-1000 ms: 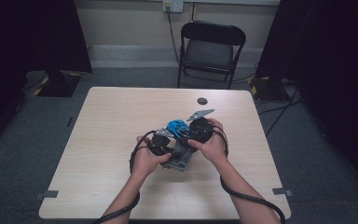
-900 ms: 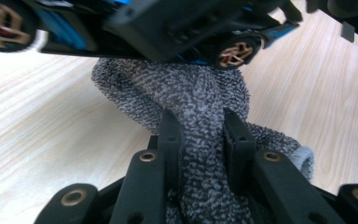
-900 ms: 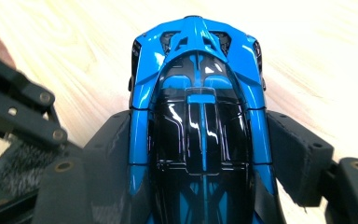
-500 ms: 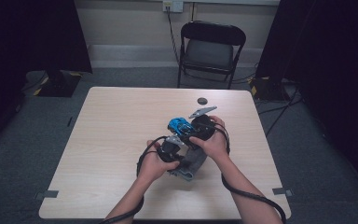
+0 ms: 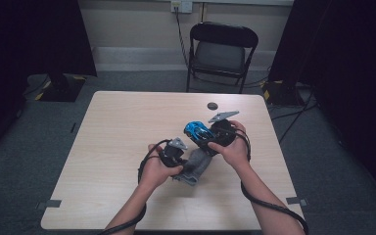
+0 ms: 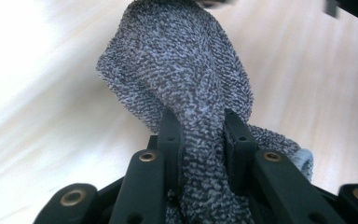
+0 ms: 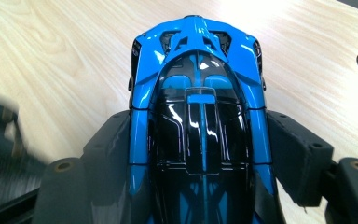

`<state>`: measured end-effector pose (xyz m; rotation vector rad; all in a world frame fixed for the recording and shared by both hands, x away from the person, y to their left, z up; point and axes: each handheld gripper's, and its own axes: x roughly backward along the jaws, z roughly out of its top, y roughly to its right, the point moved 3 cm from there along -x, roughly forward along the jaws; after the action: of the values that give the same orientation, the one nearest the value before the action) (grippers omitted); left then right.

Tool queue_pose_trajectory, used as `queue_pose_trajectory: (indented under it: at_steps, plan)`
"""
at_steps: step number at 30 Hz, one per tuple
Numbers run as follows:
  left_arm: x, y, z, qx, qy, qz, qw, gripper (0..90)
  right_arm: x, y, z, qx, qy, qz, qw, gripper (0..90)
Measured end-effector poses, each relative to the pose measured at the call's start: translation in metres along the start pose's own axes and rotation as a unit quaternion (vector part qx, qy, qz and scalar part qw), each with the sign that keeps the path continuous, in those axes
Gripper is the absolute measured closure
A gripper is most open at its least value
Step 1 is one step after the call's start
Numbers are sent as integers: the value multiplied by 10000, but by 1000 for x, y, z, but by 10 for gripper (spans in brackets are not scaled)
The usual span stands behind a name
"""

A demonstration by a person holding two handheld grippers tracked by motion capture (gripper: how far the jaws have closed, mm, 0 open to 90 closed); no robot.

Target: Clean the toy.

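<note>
Above the counter (image 5: pixel 127 127), the grey knitted sock (image 6: pixel 186 84) is pinched in the left tongs (image 5: pixel 188 157) and the blue toy car (image 7: pixel 198 112) clamped in the right tongs (image 5: pixel 203 137), so the sock's opening, perhaps hidden, should be stretched wide before insertion.

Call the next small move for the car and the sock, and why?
Probably bring the toy car down toward the open end of the sock. The right gripper is clamped on the car's sides just above the table, and the left gripper pinches the grey sock beside it, so the two are close but the car is not yet inside.
</note>
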<state>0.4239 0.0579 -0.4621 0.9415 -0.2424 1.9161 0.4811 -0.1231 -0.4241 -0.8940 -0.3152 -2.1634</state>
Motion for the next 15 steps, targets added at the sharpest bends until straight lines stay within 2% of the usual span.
queue_pose_trajectory:
  at_steps: [2,3,4,7,13,15]
  plan:
    - [7,-11,-1,145,70,219,9996,730,2,0,-2,13,9,18,10000,284]
    - [11,-17,-2,200,15,301,9993,730,3,-1,-2,10,39,21,10000,284]
    - [13,-23,-3,248,87,438,9987,730,4,-2,-3,35,47,41,10000,284]
    - [19,-36,-5,389,162,595,9973,730,6,-6,-5,119,33,83,9999,284]
    - [23,-50,-4,584,322,735,9951,730,5,-16,-9,252,46,148,9996,284]
    - [23,-52,-4,669,346,697,9947,730,5,-19,-10,314,9,160,9994,284]
